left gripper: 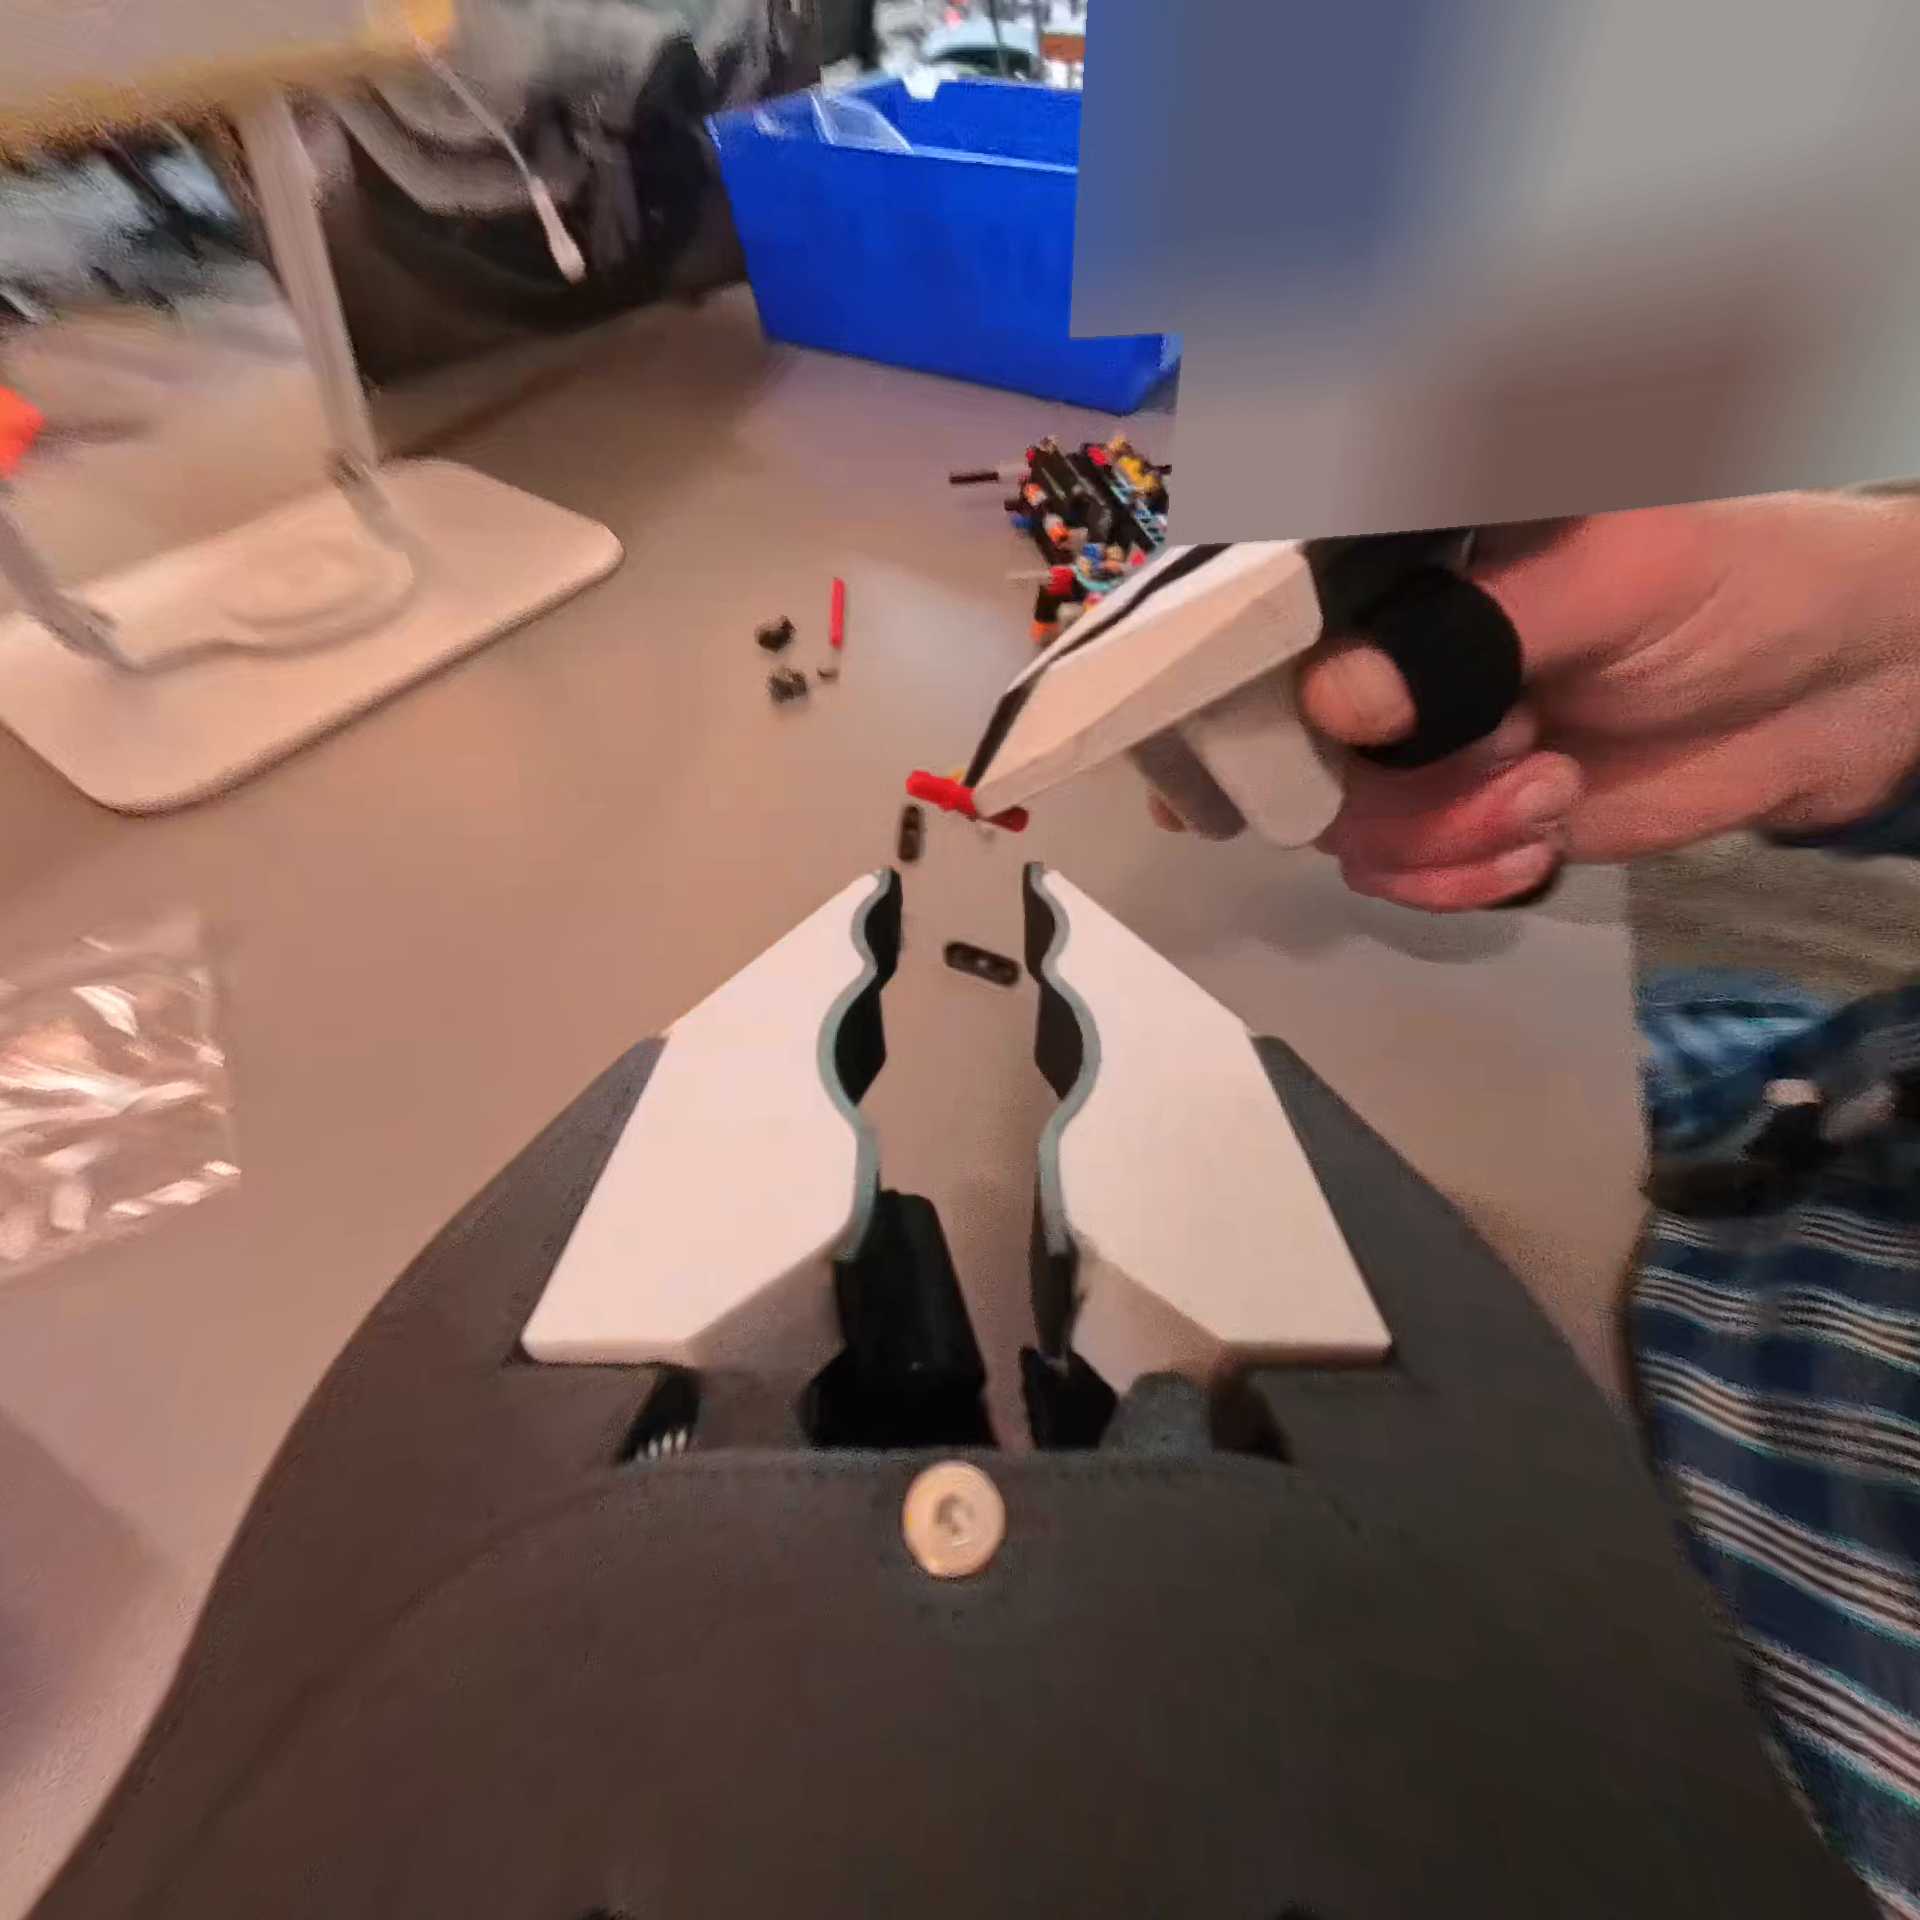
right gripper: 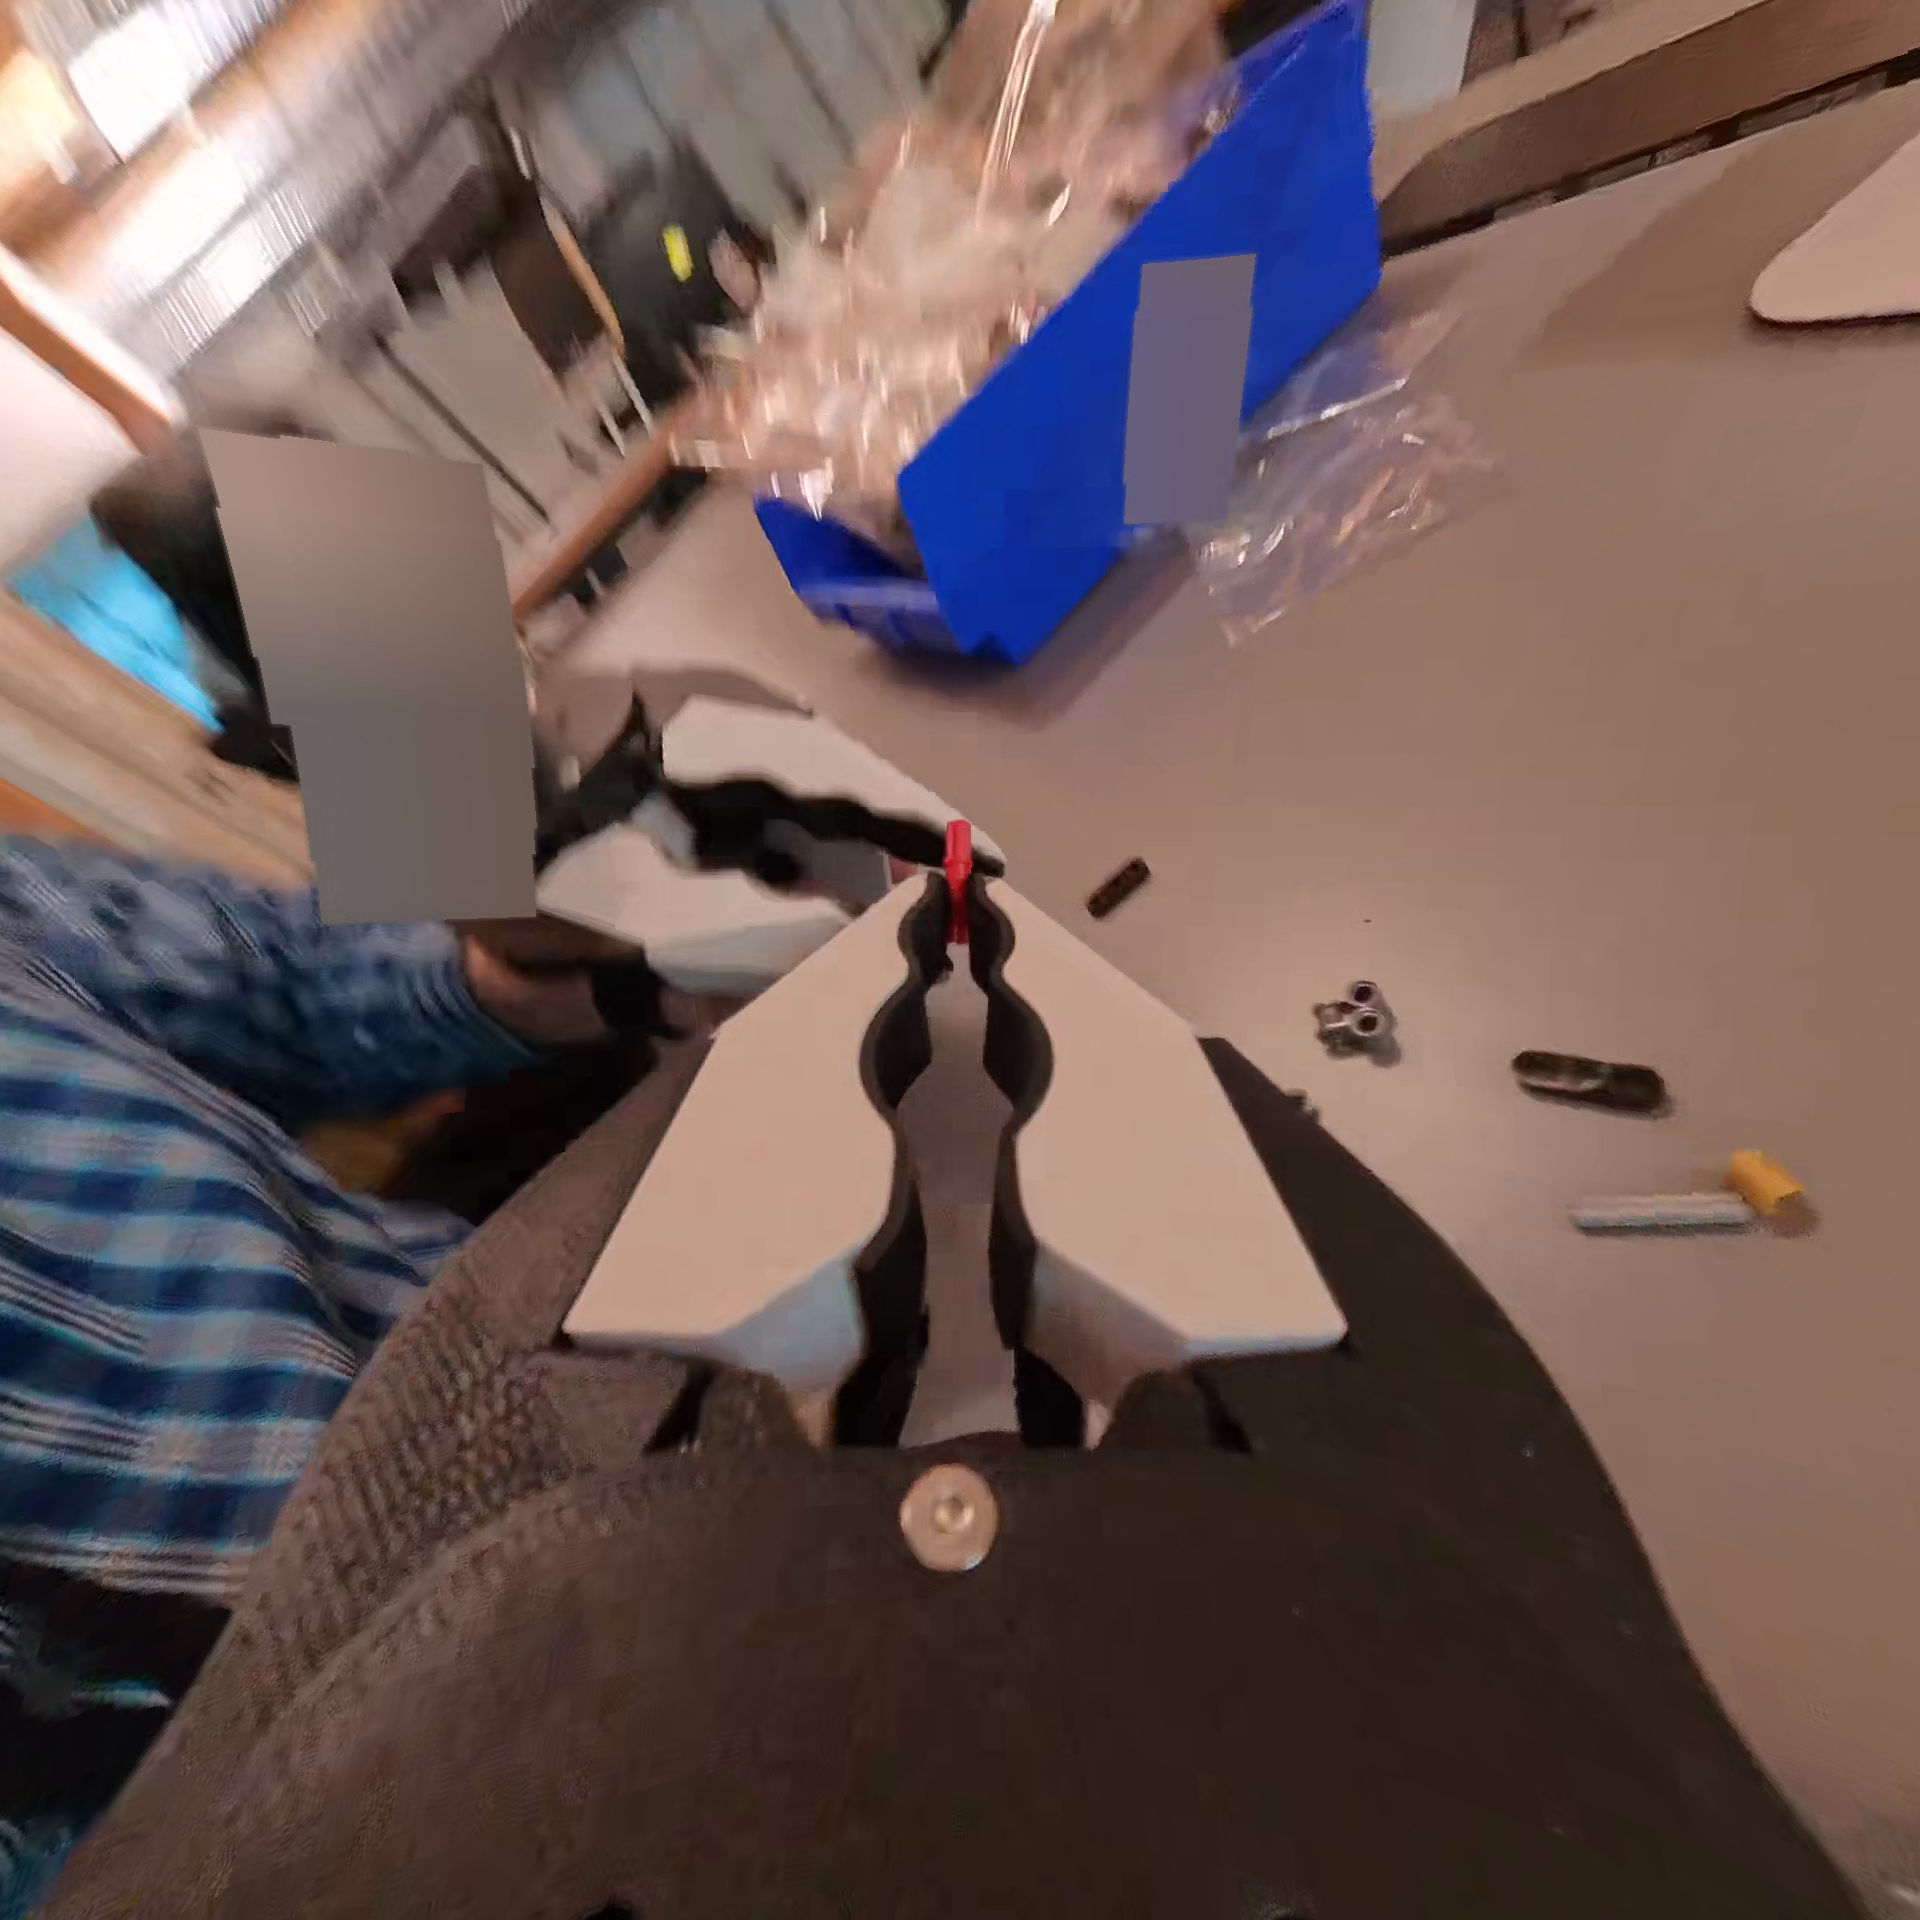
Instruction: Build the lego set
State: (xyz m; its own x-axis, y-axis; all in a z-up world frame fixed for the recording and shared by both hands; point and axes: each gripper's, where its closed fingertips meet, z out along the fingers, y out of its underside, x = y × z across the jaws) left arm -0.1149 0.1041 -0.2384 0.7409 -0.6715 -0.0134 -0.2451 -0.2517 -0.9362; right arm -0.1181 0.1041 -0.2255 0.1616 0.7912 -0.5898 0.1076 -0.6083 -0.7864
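My left gripper (left gripper: pixel 961 873) is open and empty, low over the grey table. A small black lego piece (left gripper: pixel 980 961) lies between its fingers and another black piece (left gripper: pixel 911 833) just past its tips. My right gripper (right gripper: pixel 954 883) is shut on a small red lego pin (right gripper: pixel 956 878); in the left wrist view it (left gripper: pixel 982 805) comes in from the right and holds the red pin (left gripper: pixel 940 792) just beyond the left tips. The part-built black lego model (left gripper: pixel 1091 520) with coloured pins stands farther back. In the right wrist view the left gripper (right gripper: pixel 779 821) is close behind the pin.
A blue bin (left gripper: pixel 914 208) stands at the back. Loose pieces lie about: a red axle (left gripper: pixel 837 613), black connectors (left gripper: pixel 779 655), a black beam (right gripper: pixel 1588 1081), a grey connector (right gripper: pixel 1356 1023), a yellow bush with a grey axle (right gripper: pixel 1704 1200). Plastic bags (left gripper: pixel 94 1081) lie left; a white stand base (left gripper: pixel 312 613) is back left.
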